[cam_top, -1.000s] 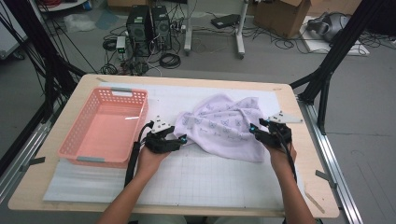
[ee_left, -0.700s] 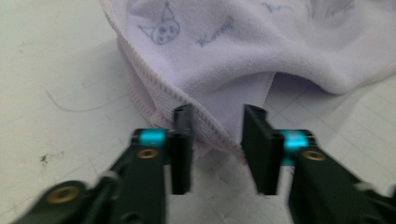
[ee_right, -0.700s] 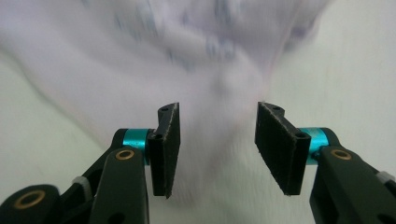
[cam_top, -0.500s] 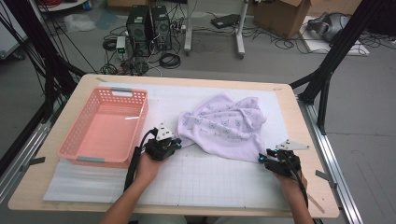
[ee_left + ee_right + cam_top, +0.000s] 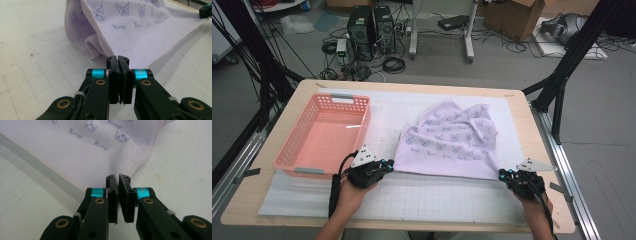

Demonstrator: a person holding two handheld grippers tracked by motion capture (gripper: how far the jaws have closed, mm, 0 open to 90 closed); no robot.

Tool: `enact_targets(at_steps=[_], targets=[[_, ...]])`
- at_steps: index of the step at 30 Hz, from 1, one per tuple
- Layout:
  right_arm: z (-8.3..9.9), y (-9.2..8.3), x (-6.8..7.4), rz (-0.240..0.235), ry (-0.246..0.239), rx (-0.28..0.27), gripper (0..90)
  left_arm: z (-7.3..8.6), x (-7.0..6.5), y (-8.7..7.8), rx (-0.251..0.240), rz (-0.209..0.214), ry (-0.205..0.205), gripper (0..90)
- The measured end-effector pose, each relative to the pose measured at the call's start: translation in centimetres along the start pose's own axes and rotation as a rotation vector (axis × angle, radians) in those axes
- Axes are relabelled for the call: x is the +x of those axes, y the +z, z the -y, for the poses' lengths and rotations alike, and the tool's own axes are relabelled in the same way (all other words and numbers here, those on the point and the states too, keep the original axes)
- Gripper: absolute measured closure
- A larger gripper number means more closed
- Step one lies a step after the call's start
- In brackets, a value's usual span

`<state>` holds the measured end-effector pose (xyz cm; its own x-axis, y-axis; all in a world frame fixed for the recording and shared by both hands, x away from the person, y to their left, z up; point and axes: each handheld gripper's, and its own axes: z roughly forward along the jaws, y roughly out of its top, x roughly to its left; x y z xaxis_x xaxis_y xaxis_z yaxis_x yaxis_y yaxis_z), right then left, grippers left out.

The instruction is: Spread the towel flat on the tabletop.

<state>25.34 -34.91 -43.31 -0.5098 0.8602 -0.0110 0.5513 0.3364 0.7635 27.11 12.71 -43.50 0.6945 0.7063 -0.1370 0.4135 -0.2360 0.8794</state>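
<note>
A lilac cloth (image 5: 447, 142) printed with small cat faces lies partly spread on the white mat, still rumpled at its far right. My left gripper (image 5: 389, 165) is shut on the cloth's near-left corner; in the left gripper view the jaws (image 5: 117, 58) pinch the hem where the cloth (image 5: 140, 32) folds under itself. My right gripper (image 5: 503, 175) is shut on the near-right corner, and in the right gripper view that corner of the cloth (image 5: 100, 152) runs into the closed jaws (image 5: 117, 177). The near hem is stretched between the two grippers.
A pink plastic basket (image 5: 363, 122) with nothing in it stands at the left of the mat, close beside my left hand. The wooden table's near edge (image 5: 412, 225) is just behind both hands. Black frame legs and cables stand beyond the table.
My right gripper has pulled the cloth's corner toward me and to the right, so the bunched cloth has spread out. My left gripper shifted slightly toward me with its corner.
</note>
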Motion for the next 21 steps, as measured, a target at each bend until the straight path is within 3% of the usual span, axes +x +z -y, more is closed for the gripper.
enact_targets(at_steps=[2, 12, 17, 21], targets=[[0.6, -0.7, 0.4, 0.001, -0.015, 0.003, 85.3, 0.7, -0.8, -0.4, 0.001, 0.009, -0.005, 87.2], [4.1, -4.4, 2.2, 0.009, 0.005, 0.015, 85.4, 3.7, -4.9, -2.6, 0.014, 0.038, -0.008, 87.1], [5.2, -5.7, 3.1, 0.008, 0.003, 0.016, 85.4, 4.6, -6.2, -3.9, 0.013, 0.037, -0.004, 87.1], [5.8, -6.5, 3.6, -0.008, 0.007, 0.020, 85.5, 5.4, -6.9, -5.0, 0.002, 0.032, -0.025, 87.1]])
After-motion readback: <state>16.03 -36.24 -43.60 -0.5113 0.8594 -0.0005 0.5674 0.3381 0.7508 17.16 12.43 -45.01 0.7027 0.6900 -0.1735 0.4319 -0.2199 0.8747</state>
